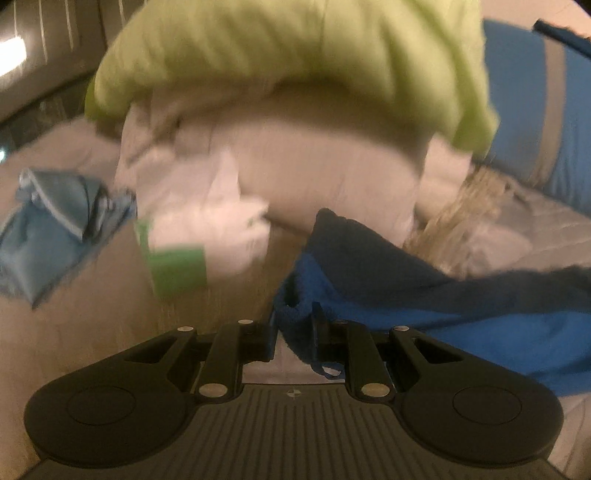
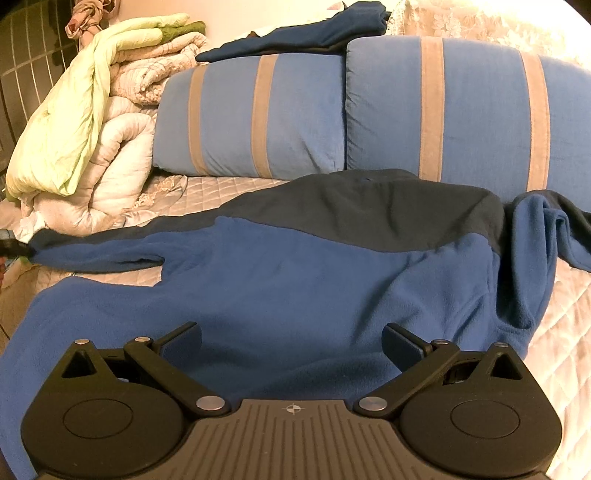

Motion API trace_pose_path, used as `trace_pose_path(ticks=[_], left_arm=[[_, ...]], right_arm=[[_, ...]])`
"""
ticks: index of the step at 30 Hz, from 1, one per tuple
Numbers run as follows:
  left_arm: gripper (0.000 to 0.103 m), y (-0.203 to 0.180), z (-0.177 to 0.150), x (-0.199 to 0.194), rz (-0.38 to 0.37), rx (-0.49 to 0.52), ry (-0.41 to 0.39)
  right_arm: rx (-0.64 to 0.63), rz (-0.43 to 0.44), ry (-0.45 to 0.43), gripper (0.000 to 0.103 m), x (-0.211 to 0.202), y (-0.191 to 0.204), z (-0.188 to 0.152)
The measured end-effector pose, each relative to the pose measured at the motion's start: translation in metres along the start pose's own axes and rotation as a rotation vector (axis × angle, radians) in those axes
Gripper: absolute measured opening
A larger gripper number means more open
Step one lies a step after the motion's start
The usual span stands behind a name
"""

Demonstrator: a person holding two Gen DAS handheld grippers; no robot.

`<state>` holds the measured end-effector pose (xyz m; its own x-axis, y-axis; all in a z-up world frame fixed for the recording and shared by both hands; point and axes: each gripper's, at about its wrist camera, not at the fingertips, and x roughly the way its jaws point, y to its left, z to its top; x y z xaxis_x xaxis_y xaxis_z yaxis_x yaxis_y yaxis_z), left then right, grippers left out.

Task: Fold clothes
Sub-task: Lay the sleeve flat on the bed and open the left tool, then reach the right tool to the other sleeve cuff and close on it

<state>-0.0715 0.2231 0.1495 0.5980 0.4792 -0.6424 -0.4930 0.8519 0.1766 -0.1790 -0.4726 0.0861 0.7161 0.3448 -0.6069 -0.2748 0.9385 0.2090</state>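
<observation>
The left gripper [image 1: 294, 332] sat at six o'clock in the left wrist view, its fingers drawn close together and clamped on the cuff end of the blue fleece jacket's sleeve [image 1: 295, 314]. From that grip the sleeve ran out toward three o'clock, dark navy along its upper edge and bright blue below. The view was motion-blurred. At twelve o'clock rose a pile of bedding [image 1: 288, 92], a lime-green quilt over white duvets. A crumpled light-blue cloth [image 1: 48, 236] lay at nine o'clock on the bedspread, and a green and white item [image 1: 184, 258], too blurred to identify, lay just left of centre. A striped blue pillow [image 1: 546, 122] showed at two o'clock. In the right wrist view, the right gripper [image 2: 291, 343] occupied six o'clock with its fingers spread wide apart, holding nothing, directly over the blue fleece jacket [image 2: 295, 280]. The jacket lay spread across the quilted bedspread [image 2: 561, 350], filling the centre, with its dark navy yoke toward twelve o'clock. One sleeve stretched to nine o'clock, where the other gripper's tip met it at the frame edge; the other sleeve lay bunched at three o'clock. Two striped blue pillows [image 2: 461, 110] stood behind the jacket from eleven to two o'clock, a dark navy garment [image 2: 314, 33] draped over their tops. The bedding pile stood at ten o'clock.
</observation>
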Motion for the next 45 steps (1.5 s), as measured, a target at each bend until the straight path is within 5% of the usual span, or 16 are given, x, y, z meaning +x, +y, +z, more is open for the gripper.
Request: trace_pose_path(ticks=[7, 12, 20, 28, 31, 38, 45], left_arm=[[0.036, 0.009, -0.018, 0.009, 0.094, -0.065, 0.074], [0.043, 0.015, -0.016, -0.016, 0.047, -0.132, 0.029], [0.069, -0.062, -0.018, -0.108, -0.338, -0.086, -0.116], [0.074, -0.187, -0.052, -0.179, -0.719, 0.153, -0.146], [0.079, -0.226, -0.069, -0.191, -0.8, 0.246, -0.143], [0.08, -0.281, -0.107, -0.187, -0.83, 0.401, -0.091], [0.079, -0.28, -0.109, -0.182, -0.775, 0.375, -0.078]], right_arm=[[-0.003, -0.008, 0.001, 0.103, 0.0, 0.002, -0.001], [0.006, -0.012, 0.002, 0.103, 0.001, 0.002, -0.001], [0.023, -0.022, 0.005, 0.103, 0.001, 0.0, 0.0], [0.027, -0.037, -0.017, 0.103, -0.001, 0.001, -0.004], [0.037, -0.034, -0.028, 0.103, -0.002, -0.001, -0.005], [0.084, -0.032, -0.082, 0.103, -0.01, -0.009, -0.009], [0.192, -0.006, -0.184, 0.102, -0.023, -0.03, -0.01]])
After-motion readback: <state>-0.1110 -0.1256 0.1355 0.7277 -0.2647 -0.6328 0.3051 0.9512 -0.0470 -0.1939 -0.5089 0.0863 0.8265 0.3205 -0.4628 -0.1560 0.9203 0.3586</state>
